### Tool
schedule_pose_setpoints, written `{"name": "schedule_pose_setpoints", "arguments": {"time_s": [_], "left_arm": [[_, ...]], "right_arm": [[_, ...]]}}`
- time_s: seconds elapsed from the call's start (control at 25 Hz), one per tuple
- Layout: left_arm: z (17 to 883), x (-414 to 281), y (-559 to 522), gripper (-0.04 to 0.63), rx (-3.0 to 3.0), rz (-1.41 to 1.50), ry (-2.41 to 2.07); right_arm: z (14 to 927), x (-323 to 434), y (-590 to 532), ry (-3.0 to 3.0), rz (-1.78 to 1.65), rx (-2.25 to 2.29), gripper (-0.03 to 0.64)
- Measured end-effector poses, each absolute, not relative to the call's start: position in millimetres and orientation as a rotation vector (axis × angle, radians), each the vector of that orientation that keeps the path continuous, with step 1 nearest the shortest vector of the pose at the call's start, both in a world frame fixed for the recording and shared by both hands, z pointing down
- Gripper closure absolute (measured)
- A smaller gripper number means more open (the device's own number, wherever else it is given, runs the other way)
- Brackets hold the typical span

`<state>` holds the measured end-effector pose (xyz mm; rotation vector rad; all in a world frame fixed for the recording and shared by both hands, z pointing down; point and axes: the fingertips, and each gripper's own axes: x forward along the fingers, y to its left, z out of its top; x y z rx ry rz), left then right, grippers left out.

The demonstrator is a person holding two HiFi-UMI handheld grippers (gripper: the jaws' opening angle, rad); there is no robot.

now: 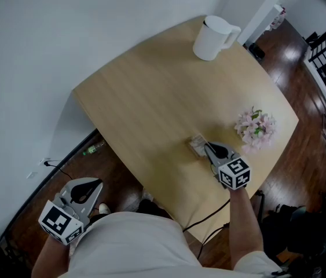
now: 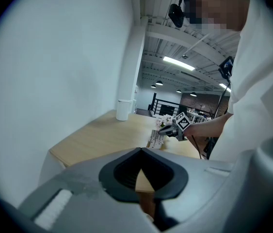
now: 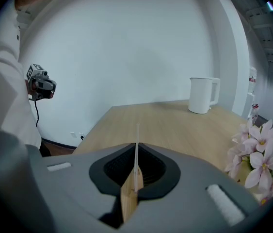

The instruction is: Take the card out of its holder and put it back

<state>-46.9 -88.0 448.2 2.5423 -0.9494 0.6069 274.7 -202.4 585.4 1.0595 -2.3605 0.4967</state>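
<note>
My right gripper (image 1: 208, 147) is low over the wooden table (image 1: 151, 97), near its front edge. Its jaws are shut on a thin white card (image 3: 136, 135), seen edge-on between them in the right gripper view. The small card holder (image 1: 196, 145) sits on the table right at the jaw tips. In the left gripper view the pale card and holder (image 2: 154, 139) lean just under that gripper. Whether the card's lower edge sits in the holder I cannot tell. My left gripper (image 1: 96, 185) hangs off the table at the lower left, shut with nothing in it.
A white kettle (image 1: 212, 37) stands at the table's far corner. A bunch of pink flowers (image 1: 256, 128) stands just right of the holder, close to my right gripper. The wall runs along the table's left side. Cables and dark wooden floor lie beneath the table's near edge.
</note>
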Motion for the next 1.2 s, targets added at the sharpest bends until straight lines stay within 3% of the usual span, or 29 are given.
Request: {"name": "schedule_pose_setpoints", "arguments": {"time_s": [0.32,0.4,0.64,1.2], "left_arm": [[446,-63,-75,0.589,2.549,0.607,-0.941],[446,-67,-69,0.589,2.556,0.607,-0.924],[436,-89,-47,0.589,2.614,0.589,-0.848],[422,-208,46,0.589,2.815,0.504,-0.500]], "right_arm": [[586,276,-202,-2.324,0.491,1.121,0.581],[579,277,-199,-2.298,0.464,1.178,0.497],[539,266,-160,-2.127,0.297,1.377,0.425],[457,44,66,-2.167,0.320,1.519,0.423]]}}
